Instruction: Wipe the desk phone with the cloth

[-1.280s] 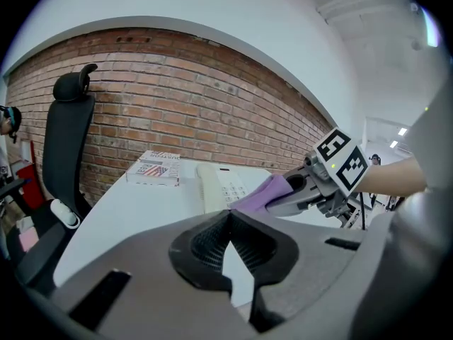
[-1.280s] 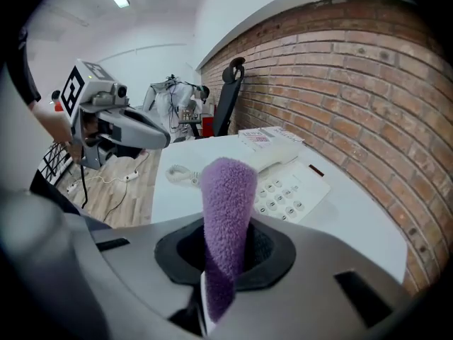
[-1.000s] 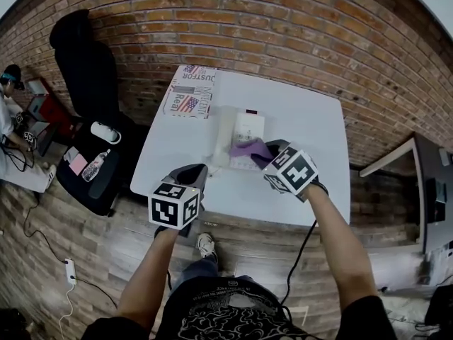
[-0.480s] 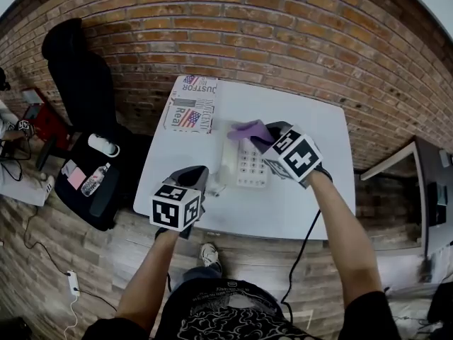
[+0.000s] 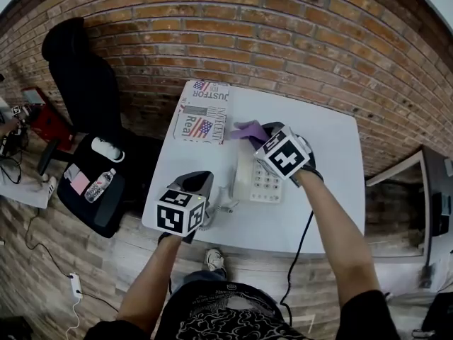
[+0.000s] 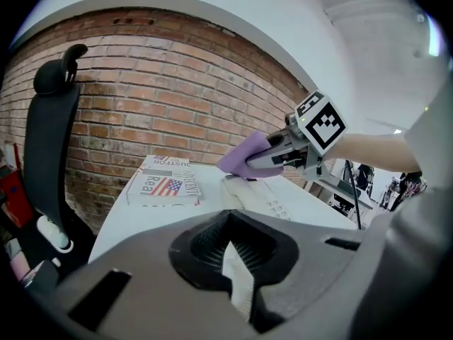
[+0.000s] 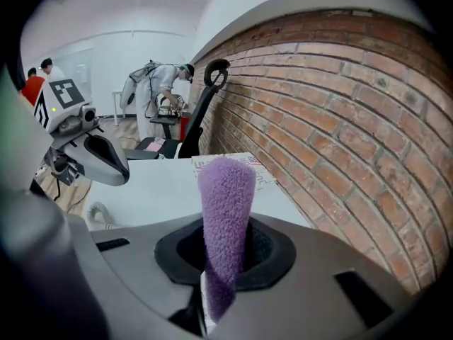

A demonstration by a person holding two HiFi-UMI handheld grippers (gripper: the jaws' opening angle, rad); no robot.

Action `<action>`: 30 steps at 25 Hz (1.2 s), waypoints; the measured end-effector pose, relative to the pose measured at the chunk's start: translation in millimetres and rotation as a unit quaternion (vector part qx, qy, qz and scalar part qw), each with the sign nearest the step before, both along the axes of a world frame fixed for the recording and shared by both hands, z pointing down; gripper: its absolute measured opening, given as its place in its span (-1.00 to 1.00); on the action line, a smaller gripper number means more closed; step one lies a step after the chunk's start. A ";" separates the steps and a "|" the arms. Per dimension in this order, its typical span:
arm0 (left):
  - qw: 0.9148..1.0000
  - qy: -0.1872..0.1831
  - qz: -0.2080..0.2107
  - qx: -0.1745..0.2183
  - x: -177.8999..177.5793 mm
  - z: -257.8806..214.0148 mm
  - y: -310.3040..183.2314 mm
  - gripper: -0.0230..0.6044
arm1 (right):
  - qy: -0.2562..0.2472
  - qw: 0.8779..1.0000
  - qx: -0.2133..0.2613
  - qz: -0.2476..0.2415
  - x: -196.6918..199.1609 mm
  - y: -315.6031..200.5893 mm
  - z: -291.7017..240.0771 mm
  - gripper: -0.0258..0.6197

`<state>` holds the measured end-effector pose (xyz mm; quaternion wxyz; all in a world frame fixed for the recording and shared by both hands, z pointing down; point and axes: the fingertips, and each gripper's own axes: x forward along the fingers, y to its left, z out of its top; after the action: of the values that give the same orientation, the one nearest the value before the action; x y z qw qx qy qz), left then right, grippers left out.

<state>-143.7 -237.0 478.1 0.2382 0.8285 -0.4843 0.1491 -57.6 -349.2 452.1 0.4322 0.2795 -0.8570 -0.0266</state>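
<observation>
Purple cloth (image 7: 225, 211), soft and floppy we judge, is pinched mid-fold in our right gripper (image 5: 260, 134) at the desk phone's (image 5: 263, 183) twelve o'clock; our left gripper's (image 6: 237, 278) jaws nearly meet, empty.

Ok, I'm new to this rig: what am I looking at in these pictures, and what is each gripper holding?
No robot here: a person holds a two-jaw gripper in each hand; the marker cubes are part of them. The head view looks steeply down from the person's head. The other two come from cameras riding on each gripper, looking along its jaws. On the white table lie a desk phone and a flat printed box; a black office chair stands to the left. The right gripper is clamped on a purple cloth, held over the phone's far end. The left gripper hangs near the table's front edge, jaw tips together, with nothing between them.
</observation>
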 end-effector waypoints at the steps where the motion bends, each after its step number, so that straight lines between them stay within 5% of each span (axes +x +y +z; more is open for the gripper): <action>1: 1.000 0.001 -0.001 -0.002 -2.2 1.7 -0.8 -0.91 | 0.002 1.000 -0.004 -0.001 -2.6 -0.2 5.0 -0.78; 30: 0.999 0.005 -0.031 0.006 -1.2 -8.3 45.5 -0.91 | -0.018 0.998 -0.054 -0.020 -9.6 71.5 36.5 -0.78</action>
<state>-144.9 -191.5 469.8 0.2402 0.8151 -0.5097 0.1347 -67.1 -277.7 488.6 0.4310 0.2389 -0.8700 0.0165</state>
